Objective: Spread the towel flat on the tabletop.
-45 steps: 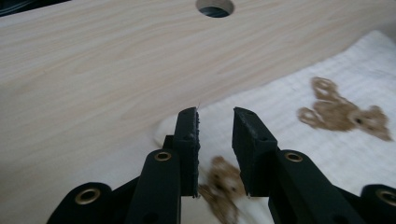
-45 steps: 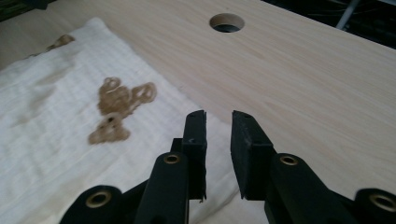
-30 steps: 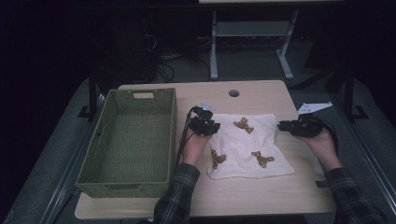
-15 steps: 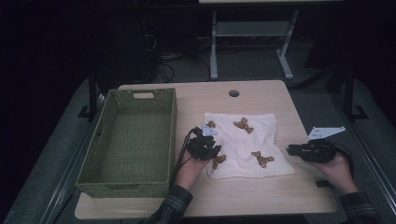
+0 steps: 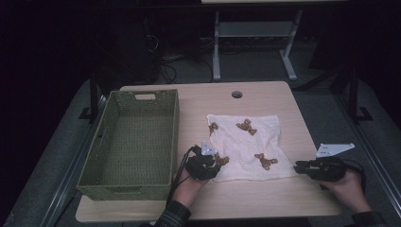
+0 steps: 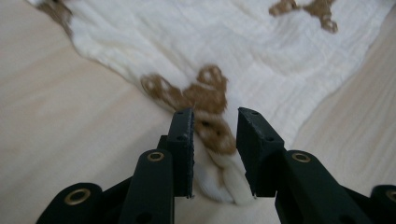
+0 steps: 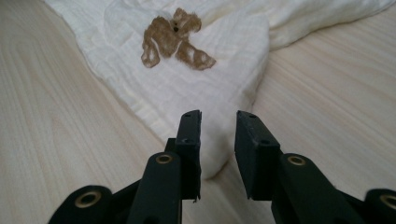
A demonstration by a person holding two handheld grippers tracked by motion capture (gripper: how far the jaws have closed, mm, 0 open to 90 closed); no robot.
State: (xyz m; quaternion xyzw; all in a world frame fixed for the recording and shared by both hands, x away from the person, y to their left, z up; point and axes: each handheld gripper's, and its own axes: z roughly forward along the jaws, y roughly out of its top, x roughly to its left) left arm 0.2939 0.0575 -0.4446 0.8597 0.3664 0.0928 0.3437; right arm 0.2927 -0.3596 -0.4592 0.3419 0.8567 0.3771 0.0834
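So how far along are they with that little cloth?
Early. The cloth lies spread flat beside the basket, which holds nothing. In hand: the left claw and right claw each straddle a near corner, not yet pinching. Lifting, likely folding or moving it, remains.

Both my grippers have come from the far corners of the cloth (image 5: 246, 146) down to its near edge. A second ago the left gripper (image 5: 211, 160) sat at the far-left corner; it now sits at the near-left corner, low over the surface (image 5: 265, 94), with a bunched fold of cloth bearing a brown bear print between its parted fingers (image 6: 183, 135). The right gripper (image 5: 300, 167) has drawn back from the far-right corner to just off the near-right corner; its jaws have just been opening, and the cloth's corner lies between them, not pinched. The cloth's far edge has pulled nearer and its far corners look rumpled now.
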